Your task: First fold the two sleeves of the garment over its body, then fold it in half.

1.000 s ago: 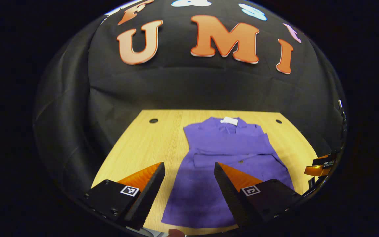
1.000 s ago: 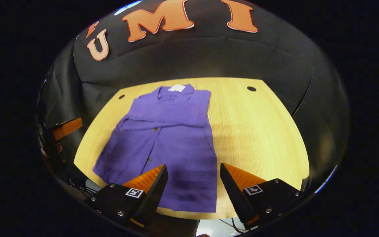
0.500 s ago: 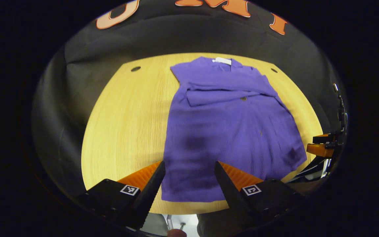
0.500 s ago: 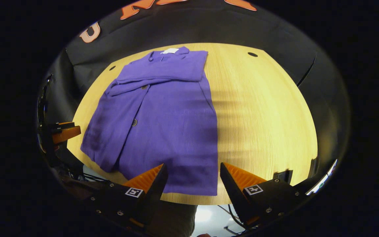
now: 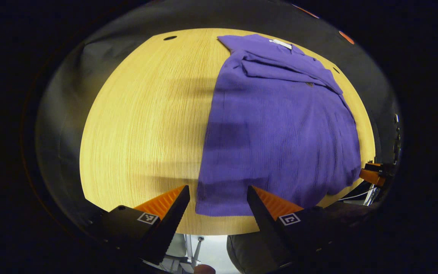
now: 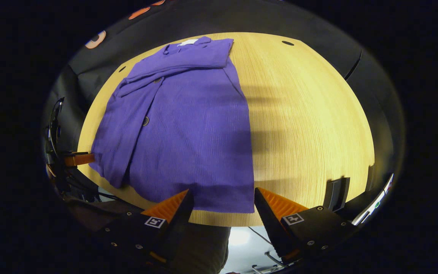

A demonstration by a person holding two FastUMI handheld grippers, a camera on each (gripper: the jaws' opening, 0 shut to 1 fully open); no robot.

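While agape, tongs [image 5: 218, 201] (both) above hem [image 5: 222, 208]

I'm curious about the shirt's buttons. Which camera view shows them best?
The right gripper view: two buttons sit in plain sight down the front of the purple shirt. The left gripper view shows the same shirt with a single button near the folded sleeves.

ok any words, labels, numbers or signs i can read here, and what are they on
No readable text.
White tag at the collar of the purple garment: too small and blurred to read.
Square black-and-white markers on the left hand-held gripper: coded patterns, not words.
Square markers on the right hand-held gripper: also patterns, not words.
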